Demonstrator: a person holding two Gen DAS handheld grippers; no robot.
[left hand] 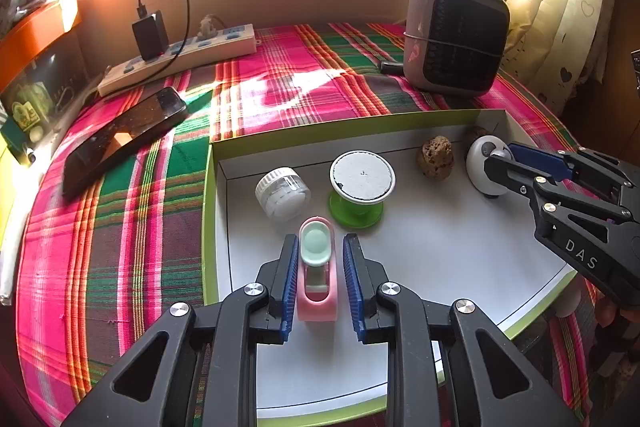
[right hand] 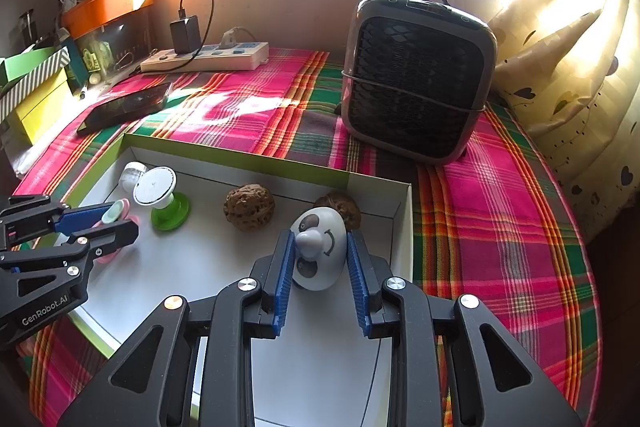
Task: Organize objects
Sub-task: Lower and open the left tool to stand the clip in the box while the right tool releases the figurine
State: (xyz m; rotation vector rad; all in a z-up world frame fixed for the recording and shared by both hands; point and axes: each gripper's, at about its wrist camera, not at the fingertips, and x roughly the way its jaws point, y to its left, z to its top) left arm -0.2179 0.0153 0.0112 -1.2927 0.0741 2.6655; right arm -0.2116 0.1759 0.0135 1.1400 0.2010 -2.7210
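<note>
Inside the tray point(left hand: 224, 163), lower centre of each view, the left gripper point(left hand: 320, 279) is straddling the pink toy point(left hand: 317, 301), jaws apart, while the right gripper point(right hand: 320, 277) is clamping the egg figure point(right hand: 320, 251).

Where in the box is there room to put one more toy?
The near half of the box floor is bare, between the pink toy in the left gripper and the egg-faced toy in the right gripper. The back wall is crowded: white jar, green stand, two walnuts.
</note>
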